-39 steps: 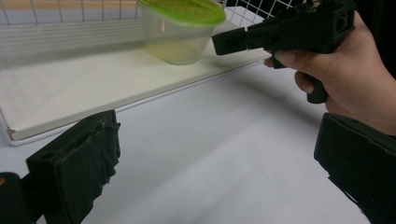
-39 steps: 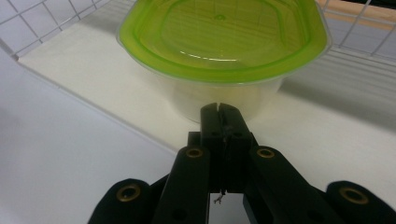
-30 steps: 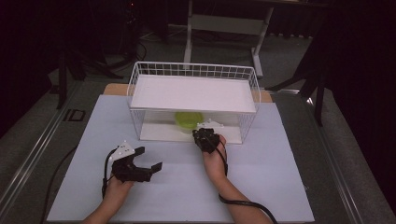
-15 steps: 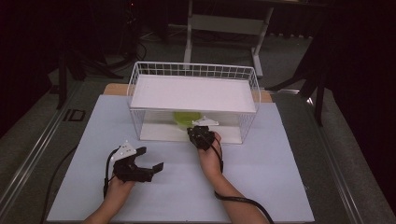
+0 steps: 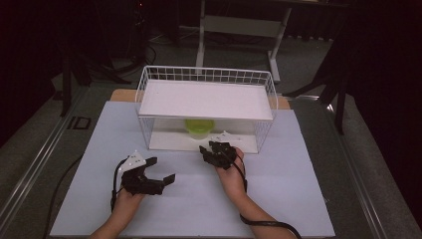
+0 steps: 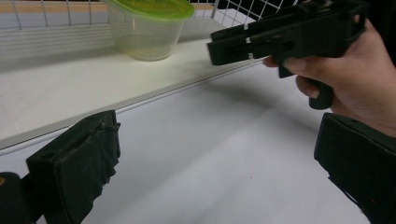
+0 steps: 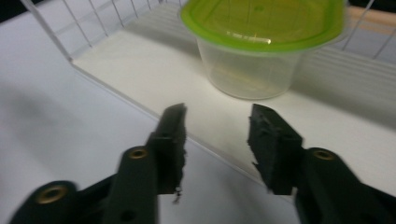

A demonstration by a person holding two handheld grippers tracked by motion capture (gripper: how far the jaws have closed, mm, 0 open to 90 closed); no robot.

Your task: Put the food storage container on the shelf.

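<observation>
A clear plastic container with a green lid (image 5: 199, 127) stands on the lower shelf of a white wire rack (image 5: 206, 99). My right gripper (image 5: 209, 151) sits at the front edge of that shelf and points at the container (image 7: 254, 51). Its jaws (image 7: 217, 135) are open with nothing between them, a short way from the tub. My left gripper (image 5: 161, 170) rests on the white table to the left, its jaws (image 6: 215, 172) spread wide and holding nothing. In the left gripper view, the right gripper (image 6: 280, 37) is in a hand (image 6: 350, 84), with the container (image 6: 149, 28) behind it.
The rack has a flat white top shelf (image 5: 206, 99) and wire sides (image 7: 93, 23). It stands at the back of a white table mat (image 5: 278, 199). A black cable (image 5: 268, 224) trails from the right gripper. Dark floor and stand legs lie beyond the table.
The right gripper has moved forward and slightly left to the front edge of the rack's lower shelf. The left gripper has barely shifted.
</observation>
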